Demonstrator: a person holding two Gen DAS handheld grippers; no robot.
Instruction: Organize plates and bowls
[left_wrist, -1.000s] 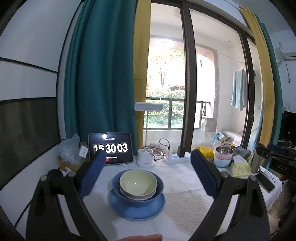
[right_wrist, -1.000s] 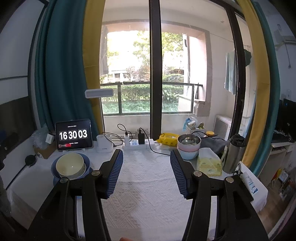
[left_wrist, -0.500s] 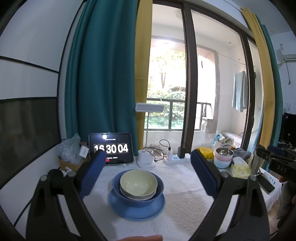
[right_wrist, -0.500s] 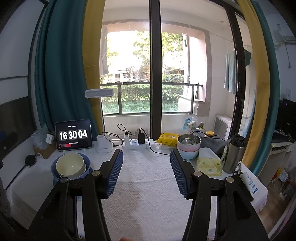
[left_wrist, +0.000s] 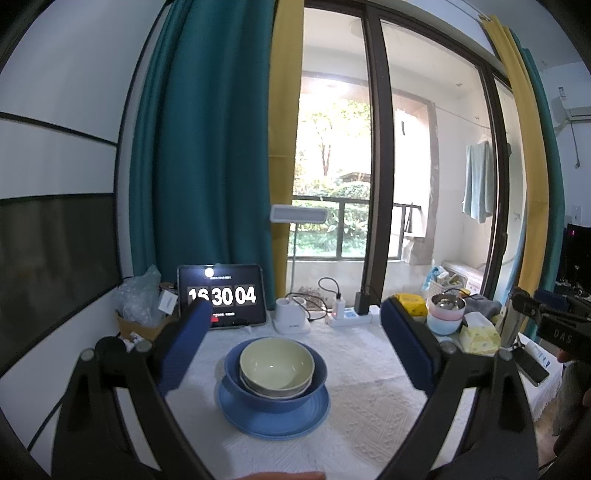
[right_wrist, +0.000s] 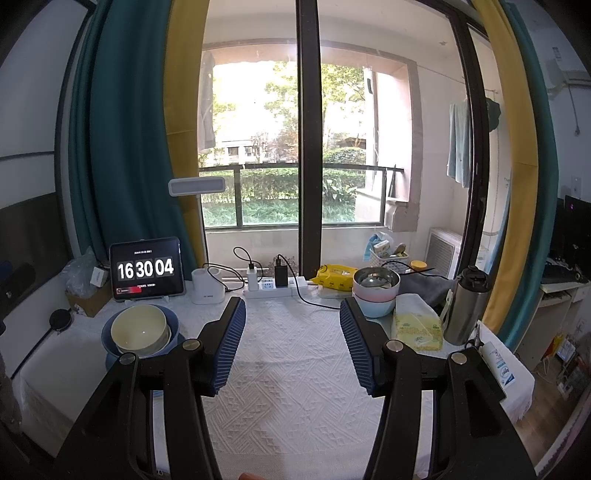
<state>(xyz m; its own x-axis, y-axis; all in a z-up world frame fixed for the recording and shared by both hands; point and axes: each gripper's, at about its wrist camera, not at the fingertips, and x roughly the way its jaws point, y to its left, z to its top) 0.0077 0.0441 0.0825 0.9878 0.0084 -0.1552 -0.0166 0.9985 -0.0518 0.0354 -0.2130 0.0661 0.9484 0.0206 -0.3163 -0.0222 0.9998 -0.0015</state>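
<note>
L gripper (left_wrist: 291, 343): mine, jaws wide, nothing between the pads. Hangs over the near edge of the table, pointing at the stack.
R gripper (right_wrist: 291, 343): mine too, jaws apart abt mid-width, empty. Only bare cloth between the pads.
Stack: pale green bowl (left_wrist: 277, 363) nested in a blue bowl (left_wrist: 275, 384), w/ what looks like a grey rim of another bowl between them; all on a blue plate (left_wrist: 273, 415).
Stack pos: left part of the table (right_wrist: 295, 369), just in front of the tablet. In R view it sits left of my left finger, pale green bowl (right_wrist: 138, 330) upright.
Table: white textured cloth over it.
Tablet (right_wrist: 146, 269): propped at back left, clock reads 16 30 04.
2nd bowl stack (right_wrist: 375, 291): back right; metal bowl on top, pink under it, light blue at the bottom. Well apart from the blue stack.
Tissue pack (right_wrist: 417, 325): yellow, just beside the 2nd stack, on its right.
Flask (right_wrist: 467, 304): steel, black lid, upright, right of the tissues.
Power strip (right_wrist: 275, 286): back centre, chargers plugged in, by the window.
Lamp (left_wrist: 298, 214): white, its base next to the tablet.
Other: fingertip of my hand shows at the bottom edge of L view.
</note>
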